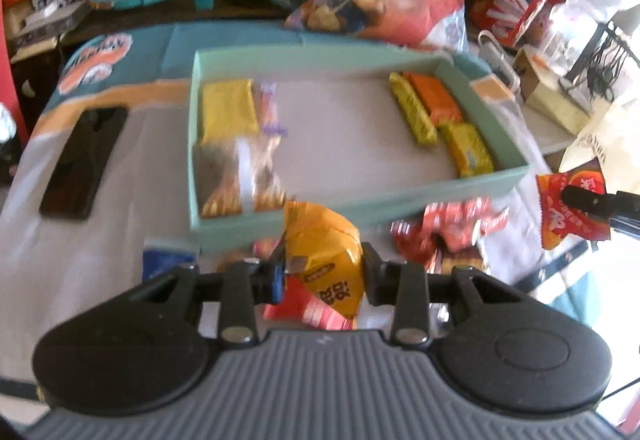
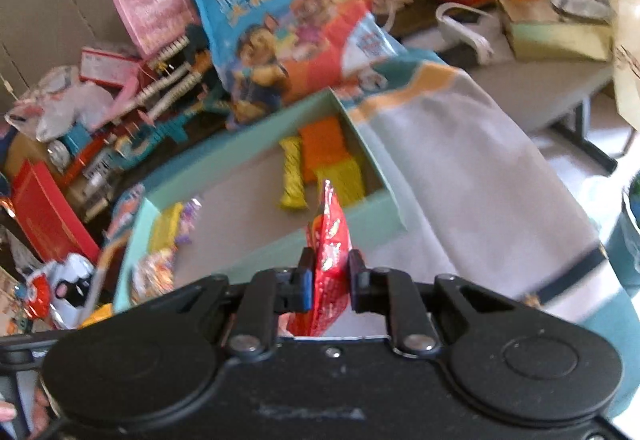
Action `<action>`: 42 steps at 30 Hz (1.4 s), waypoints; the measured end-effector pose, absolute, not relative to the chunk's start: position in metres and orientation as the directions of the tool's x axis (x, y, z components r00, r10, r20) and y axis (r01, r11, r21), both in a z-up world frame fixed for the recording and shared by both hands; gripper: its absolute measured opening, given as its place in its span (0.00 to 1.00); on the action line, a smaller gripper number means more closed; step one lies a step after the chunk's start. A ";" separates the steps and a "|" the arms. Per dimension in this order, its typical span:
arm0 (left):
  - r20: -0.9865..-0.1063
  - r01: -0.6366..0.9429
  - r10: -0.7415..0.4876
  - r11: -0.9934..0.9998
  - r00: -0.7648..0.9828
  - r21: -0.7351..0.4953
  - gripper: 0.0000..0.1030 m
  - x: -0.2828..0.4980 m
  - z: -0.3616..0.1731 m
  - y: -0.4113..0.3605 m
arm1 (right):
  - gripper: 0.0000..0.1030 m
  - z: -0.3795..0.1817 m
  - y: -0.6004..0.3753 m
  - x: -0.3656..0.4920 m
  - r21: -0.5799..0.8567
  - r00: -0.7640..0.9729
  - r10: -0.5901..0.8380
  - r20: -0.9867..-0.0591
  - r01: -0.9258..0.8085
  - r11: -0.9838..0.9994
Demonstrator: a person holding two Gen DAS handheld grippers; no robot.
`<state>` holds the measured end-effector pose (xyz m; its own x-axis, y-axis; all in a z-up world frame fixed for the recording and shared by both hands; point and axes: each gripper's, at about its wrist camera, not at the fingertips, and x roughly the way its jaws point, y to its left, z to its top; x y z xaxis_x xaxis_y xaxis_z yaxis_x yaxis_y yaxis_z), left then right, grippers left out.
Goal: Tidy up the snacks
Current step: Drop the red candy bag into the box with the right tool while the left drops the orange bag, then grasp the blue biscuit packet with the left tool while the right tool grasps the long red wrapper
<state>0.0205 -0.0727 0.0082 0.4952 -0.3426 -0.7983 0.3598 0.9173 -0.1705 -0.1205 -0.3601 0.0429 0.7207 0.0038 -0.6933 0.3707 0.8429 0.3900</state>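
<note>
in front of the mint green box [image 1: 420, 195], the left gripper [image 1: 324, 272] pinches a yellow-orange snack bag [image 1: 324, 240] and the right gripper [image 2: 329, 276] is clamped tight on a red snack packet [image 2: 330, 240]. inside the box lie yellow and orange bars [image 1: 436, 111] at one end, more packets [image 1: 232, 143] at the other. loose red packets [image 1: 448, 232] rest on the cloth beside it.

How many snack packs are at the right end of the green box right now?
3: a long yellow bar, an orange pack beside it against the end wall, and a yellow pack nearer the front wall. None looks hidden.
</note>
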 end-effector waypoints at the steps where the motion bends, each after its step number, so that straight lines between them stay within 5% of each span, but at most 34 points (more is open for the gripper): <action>1: -0.791 0.366 -0.347 0.915 0.504 -0.169 0.34 0.025 0.012 -0.077 | 0.16 0.047 -0.358 -0.113 0.397 0.729 0.013 -0.684 0.357 0.846; 20: -0.826 0.362 -0.309 0.922 0.472 -0.138 0.35 0.122 -0.016 -0.118 | 0.16 0.010 -0.340 0.015 0.463 0.669 0.194 -0.718 0.251 0.850; 22: -0.830 0.358 -0.288 0.927 0.477 -0.115 0.51 0.123 -0.021 -0.119 | 0.20 0.001 -0.342 0.020 0.477 0.656 0.211 -0.724 0.255 0.841; 23: -0.830 0.355 -0.272 0.930 0.486 -0.096 0.61 0.122 -0.022 -0.120 | 0.28 -0.003 -0.343 0.022 0.472 0.651 0.206 -0.731 0.263 0.841; 24: -0.830 0.350 -0.255 0.934 0.496 -0.078 0.84 0.122 -0.023 -0.120 | 0.50 -0.006 -0.345 0.023 0.464 0.649 0.193 -0.735 0.275 0.842; 25: -0.825 0.343 -0.244 0.937 0.510 -0.065 1.00 0.120 -0.022 -0.120 | 0.63 -0.006 -0.346 0.021 0.455 0.651 0.172 -0.739 0.293 0.841; 26: -0.816 0.338 -0.239 0.939 0.527 -0.057 1.00 0.118 -0.020 -0.119 | 0.80 -0.007 -0.349 0.019 0.446 0.658 0.148 -0.739 0.312 0.839; 27: -0.809 0.338 -0.236 0.940 0.538 -0.049 1.00 0.115 -0.019 -0.119 | 0.85 -0.006 -0.351 0.016 0.440 0.666 0.127 -0.735 0.327 0.836; 35: -0.813 0.322 -0.236 0.945 0.533 -0.063 1.00 0.107 -0.013 -0.120 | 1.00 0.007 -0.355 -0.006 0.420 0.698 0.069 -0.713 0.346 0.839; 42: -0.800 0.307 -0.241 0.949 0.549 -0.074 1.00 0.092 0.000 -0.109 | 1.00 0.022 -0.353 -0.022 0.411 0.707 0.060 -0.705 0.337 0.847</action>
<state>0.0925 -0.1091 -0.0003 0.5493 -0.2408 -0.8002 0.3074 0.9487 -0.0745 -0.0220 -0.3526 0.0220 0.7071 0.0603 -0.7046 0.3368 0.8474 0.4105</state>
